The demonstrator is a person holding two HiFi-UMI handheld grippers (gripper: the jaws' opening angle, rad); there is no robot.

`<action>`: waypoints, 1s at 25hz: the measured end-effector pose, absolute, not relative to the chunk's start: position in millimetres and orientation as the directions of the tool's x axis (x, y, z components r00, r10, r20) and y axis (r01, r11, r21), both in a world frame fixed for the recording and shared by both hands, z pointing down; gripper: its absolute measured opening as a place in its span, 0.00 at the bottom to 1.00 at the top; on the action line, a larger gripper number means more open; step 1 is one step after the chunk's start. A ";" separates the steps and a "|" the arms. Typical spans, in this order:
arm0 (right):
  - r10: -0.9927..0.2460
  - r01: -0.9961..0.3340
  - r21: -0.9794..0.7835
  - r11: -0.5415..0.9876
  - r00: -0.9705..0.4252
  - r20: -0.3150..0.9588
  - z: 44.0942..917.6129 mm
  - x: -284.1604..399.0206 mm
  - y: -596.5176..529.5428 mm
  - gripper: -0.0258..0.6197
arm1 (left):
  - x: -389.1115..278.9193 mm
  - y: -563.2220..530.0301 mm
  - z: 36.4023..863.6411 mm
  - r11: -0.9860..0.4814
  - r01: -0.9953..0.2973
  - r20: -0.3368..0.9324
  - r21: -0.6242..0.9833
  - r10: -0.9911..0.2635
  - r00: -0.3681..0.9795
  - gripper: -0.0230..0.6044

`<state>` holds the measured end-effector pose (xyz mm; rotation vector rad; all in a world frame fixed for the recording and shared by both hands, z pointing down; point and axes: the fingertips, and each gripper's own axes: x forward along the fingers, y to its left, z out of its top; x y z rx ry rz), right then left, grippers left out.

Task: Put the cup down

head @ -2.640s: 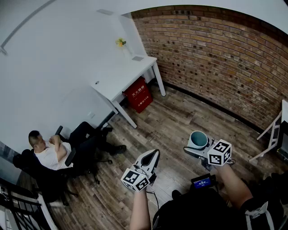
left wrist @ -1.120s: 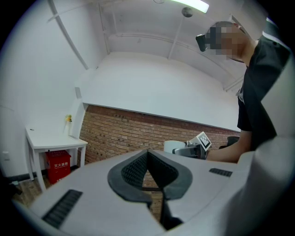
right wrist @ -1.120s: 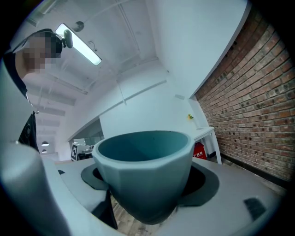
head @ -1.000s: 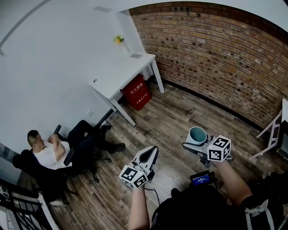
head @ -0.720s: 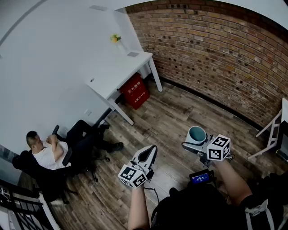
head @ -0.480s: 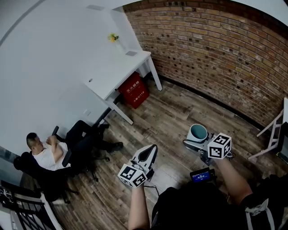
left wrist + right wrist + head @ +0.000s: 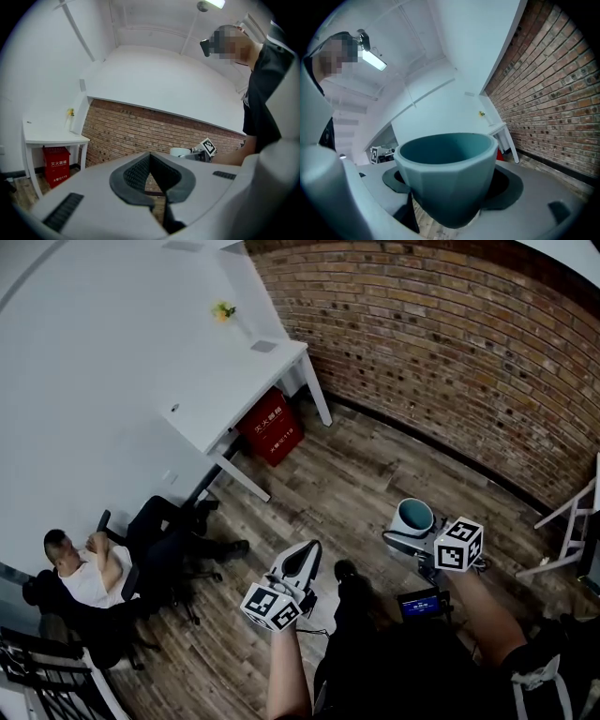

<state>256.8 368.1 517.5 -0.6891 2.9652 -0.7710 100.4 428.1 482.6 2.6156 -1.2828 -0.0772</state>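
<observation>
A teal cup (image 7: 446, 176) sits upright between the jaws of my right gripper (image 7: 450, 187), which is shut on it. In the head view the cup (image 7: 413, 517) is carried in the air over the wooden floor, at the tip of my right gripper (image 7: 405, 538). My left gripper (image 7: 302, 563) is held lower left of it with its jaws together and nothing between them. The left gripper view shows the same shut jaws of the left gripper (image 7: 151, 180), with the cup (image 7: 180, 152) small in the distance.
A white table (image 7: 234, 395) stands against the white wall with a small yellow flower (image 7: 223, 310) on it and a red box (image 7: 270, 428) under it. A person sits in a chair (image 7: 89, 577) at the lower left. A brick wall (image 7: 450, 343) runs along the back.
The head view has shifted, so the table and the seated person sit further left and lower. A dark shoe now shows between the grippers. Both grippers keep their hold and spacing.
</observation>
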 end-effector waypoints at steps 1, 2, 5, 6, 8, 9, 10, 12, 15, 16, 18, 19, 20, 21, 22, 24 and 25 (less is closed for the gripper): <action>-0.413 -0.416 -0.461 0.784 -0.904 0.112 519.2 251.3 359.1 0.67 | 94.4 416.5 485.0 -0.592 -0.773 0.051 0.228 -0.785 0.617 0.05; -0.414 -0.419 -0.457 0.784 -0.903 0.119 520.8 245.7 348.9 0.67 | 88.0 403.4 487.1 -0.594 -0.770 0.049 0.231 -0.784 0.619 0.05; -0.424 -0.439 -0.448 0.779 -0.895 0.139 524.1 228.0 308.7 0.67 | 66.1 357.1 490.6 -0.604 -0.757 0.036 0.247 -0.775 0.631 0.05; -0.430 -0.446 -0.447 0.776 -0.891 0.143 523.4 220.7 292.1 0.67 | 57.6 339.9 490.2 -0.609 -0.753 0.032 0.250 -0.772 0.635 0.05; -0.442 -0.458 -0.442 0.771 -0.885 0.145 517.8 202.7 254.2 0.67 | 38.8 303.0 486.4 -0.616 -0.749 0.034 0.244 -0.766 0.642 0.05; -0.448 -0.462 -0.440 0.770 -0.883 0.143 512.7 192.2 233.3 0.67 | 29.3 283.7 482.8 -0.621 -0.746 0.037 0.238 -0.762 0.646 0.05; -0.453 -0.465 -0.439 0.769 -0.881 0.139 506.5 181.0 211.8 0.67 | 20.3 264.7 478.6 -0.630 -0.742 0.039 0.230 -0.756 0.654 0.05; -0.463 -0.468 -0.441 0.766 -0.877 0.127 494.4 156.9 172.0 0.67 | 1.9 230.1 472.6 -0.646 -0.734 0.051 0.211 -0.742 0.668 0.05; -0.464 -0.462 -0.442 0.769 -0.879 0.111 483.3 119.8 127.5 0.67 | -29.9 185.3 470.2 -0.644 -0.738 0.065 0.202 -0.743 0.666 0.05; -0.459 -0.457 -0.440 0.773 -0.882 0.111 481.4 108.6 115.9 0.67 | -38.8 172.1 469.0 -0.642 -0.738 0.061 0.205 -0.745 0.665 0.05; -0.444 -0.449 -0.438 0.779 -0.888 0.121 482.4 90.1 96.9 0.67 | -52.2 150.3 468.0 -0.645 -0.734 0.054 0.213 -0.742 0.668 0.05; -0.440 -0.449 -0.439 0.778 -0.889 0.130 484.8 83.4 87.9 0.67 | -57.6 140.9 469.6 -0.645 -0.732 0.055 0.219 -0.741 0.670 0.05; -0.440 -0.452 -0.442 0.775 -0.888 0.137 487.6 78.2 78.6 0.67 | -62.8 131.8 472.6 -0.644 -0.731 0.061 0.226 -0.739 0.671 0.05; -0.442 -0.455 -0.446 0.771 -0.886 0.141 490.2 74.2 68.8 0.67 | -67.6 122.7 475.9 -0.642 -0.730 0.068 0.234 -0.738 0.671 0.05; -0.444 -0.458 -0.451 0.766 -0.884 0.142 492.3 71.1 58.5 0.67 | -72.2 113.0 478.7 -0.640 -0.730 0.073 0.239 -0.738 0.671 0.05; -0.447 -0.459 -0.460 0.760 -0.883 0.141 496.0 65.7 36.8 0.67 | -80.1 92.2 482.0 -0.636 -0.732 0.078 0.245 -0.739 0.669 0.05; -0.446 -0.458 -0.464 0.758 -0.884 0.142 498.5 62.9 25.9 0.67 | -83.6 81.6 483.3 -0.634 -0.733 0.080 0.247 -0.741 0.667 0.05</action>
